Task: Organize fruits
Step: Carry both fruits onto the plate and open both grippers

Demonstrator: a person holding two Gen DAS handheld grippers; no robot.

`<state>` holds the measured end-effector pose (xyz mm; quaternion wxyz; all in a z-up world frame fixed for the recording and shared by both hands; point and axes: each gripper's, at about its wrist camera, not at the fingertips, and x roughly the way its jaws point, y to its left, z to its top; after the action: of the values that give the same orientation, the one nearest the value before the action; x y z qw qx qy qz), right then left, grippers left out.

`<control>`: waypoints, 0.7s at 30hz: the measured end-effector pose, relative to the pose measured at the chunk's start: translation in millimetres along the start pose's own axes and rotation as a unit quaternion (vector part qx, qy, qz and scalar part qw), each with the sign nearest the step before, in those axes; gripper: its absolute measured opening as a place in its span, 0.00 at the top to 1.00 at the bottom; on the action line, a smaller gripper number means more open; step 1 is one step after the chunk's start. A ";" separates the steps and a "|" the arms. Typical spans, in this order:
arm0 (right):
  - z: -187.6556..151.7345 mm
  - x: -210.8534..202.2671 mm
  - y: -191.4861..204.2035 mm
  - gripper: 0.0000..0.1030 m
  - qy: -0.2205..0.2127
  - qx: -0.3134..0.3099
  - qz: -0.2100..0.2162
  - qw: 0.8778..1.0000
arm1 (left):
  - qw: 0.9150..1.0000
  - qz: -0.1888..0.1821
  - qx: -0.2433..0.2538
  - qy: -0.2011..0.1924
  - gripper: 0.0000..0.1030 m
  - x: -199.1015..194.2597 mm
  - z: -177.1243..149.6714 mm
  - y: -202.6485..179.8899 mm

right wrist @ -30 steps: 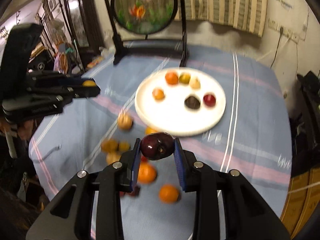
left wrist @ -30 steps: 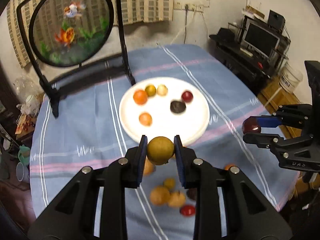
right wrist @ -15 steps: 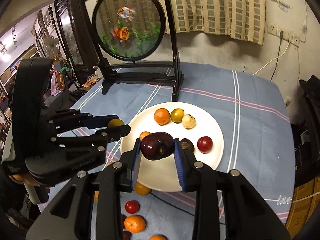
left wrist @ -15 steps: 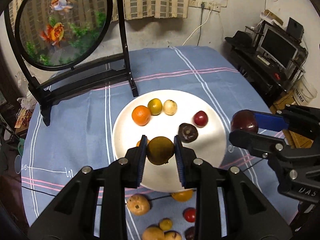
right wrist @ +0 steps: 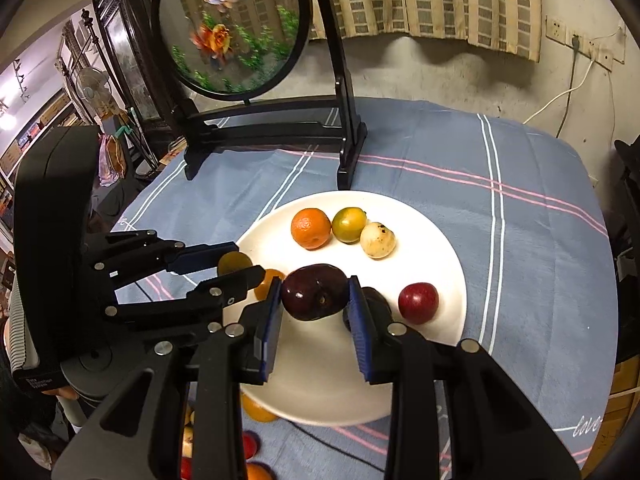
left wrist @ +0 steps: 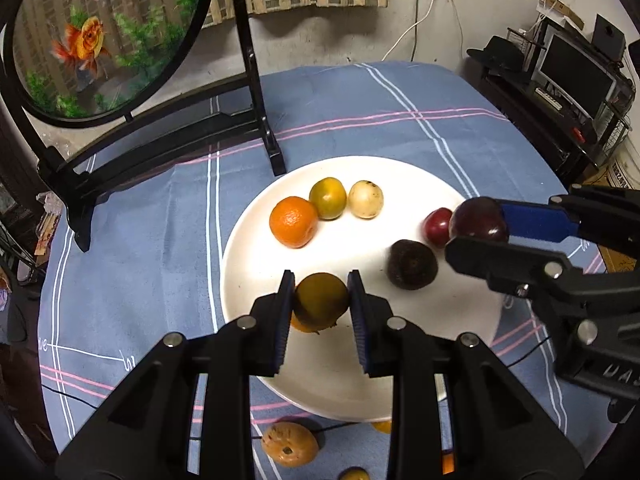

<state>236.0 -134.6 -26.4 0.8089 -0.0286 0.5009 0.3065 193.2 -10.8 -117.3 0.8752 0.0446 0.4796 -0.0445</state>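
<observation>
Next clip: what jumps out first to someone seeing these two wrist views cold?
Two black grippers over the round white plate, each shut on a fruit: the left gripper holds a dull yellow-brown round fruit, the right gripper a glossy dark purple plum. Behind the plate, a round goldfish screen in a black stand rises at the far edge of the blue striped tablecloth.

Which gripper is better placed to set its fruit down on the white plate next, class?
Left, marginally. The left gripper holds its yellow-green fruit over bare white plate; the right gripper's dark plum hangs beside two fruits.
</observation>
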 end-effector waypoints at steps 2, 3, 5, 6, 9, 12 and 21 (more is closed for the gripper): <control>0.9 5.1 -4.0 0.69 0.001 0.003 0.001 1.000 | 1.000 0.002 -0.006 0.004 0.74 5.5 -0.4 5.4; 0.9 7.8 -5.8 0.69 0.003 0.004 0.002 1.000 | 1.000 0.001 -0.008 0.006 0.74 8.0 -0.7 7.3; 0.7 14.7 -7.5 0.69 0.009 0.004 0.001 1.000 | 1.000 0.003 -0.006 0.011 0.74 13.7 -1.6 7.3; 0.8 18.4 -7.9 0.69 0.011 0.004 0.001 1.000 | 1.000 0.002 -0.006 0.012 0.73 15.3 -1.8 6.8; 2.6 29.3 -9.1 0.69 0.016 0.008 0.003 1.000 | 1.000 0.002 -0.001 0.017 0.73 22.7 -2.4 1.4; 6.1 38.1 -11.6 0.69 0.019 0.013 0.001 1.000 | 1.000 0.009 0.007 0.020 0.73 27.0 -2.6 -2.8; 12.8 47.3 -14.1 0.64 0.028 0.018 0.000 0.999 | 1.000 0.020 0.007 0.010 0.40 26.3 -1.5 -2.4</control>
<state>268.2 -119.4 -62.9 0.7948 -0.0221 0.5290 0.2967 205.9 -13.9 -140.4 0.8708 0.0610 0.4870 -0.0300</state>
